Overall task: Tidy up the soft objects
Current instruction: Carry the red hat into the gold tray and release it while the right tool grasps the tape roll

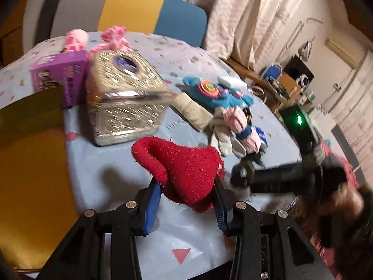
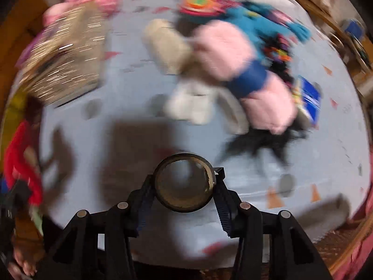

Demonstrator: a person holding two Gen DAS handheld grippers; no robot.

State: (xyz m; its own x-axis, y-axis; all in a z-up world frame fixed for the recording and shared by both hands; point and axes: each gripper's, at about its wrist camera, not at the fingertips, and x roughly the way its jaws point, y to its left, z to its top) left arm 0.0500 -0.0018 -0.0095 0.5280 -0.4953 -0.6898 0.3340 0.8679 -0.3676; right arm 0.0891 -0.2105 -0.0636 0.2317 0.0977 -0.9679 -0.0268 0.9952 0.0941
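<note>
My left gripper (image 1: 186, 198) is shut on a red fuzzy sock (image 1: 184, 165) and holds it above the light blue tablecloth (image 1: 116, 182). My right gripper (image 2: 184, 186) is shut on a dark ring-shaped roll (image 2: 184, 182), held above the cloth; it also shows in the left wrist view (image 1: 244, 175). A pile of soft things lies further back: pink socks with a blue band (image 2: 244, 70), a blue knitted glove (image 1: 216, 95), white gloves (image 1: 223, 137), a beige cloth (image 1: 193, 112) and a black tassel (image 2: 263, 144). The right wrist view is blurred.
A gold glittery tissue box (image 1: 126, 102) stands left of the pile, with a purple box (image 1: 60, 74) and pink plush toys (image 1: 77, 38) behind it. A yellow chair (image 1: 28, 154) is at the left table edge. A multicoloured chair back (image 1: 139, 11) is behind.
</note>
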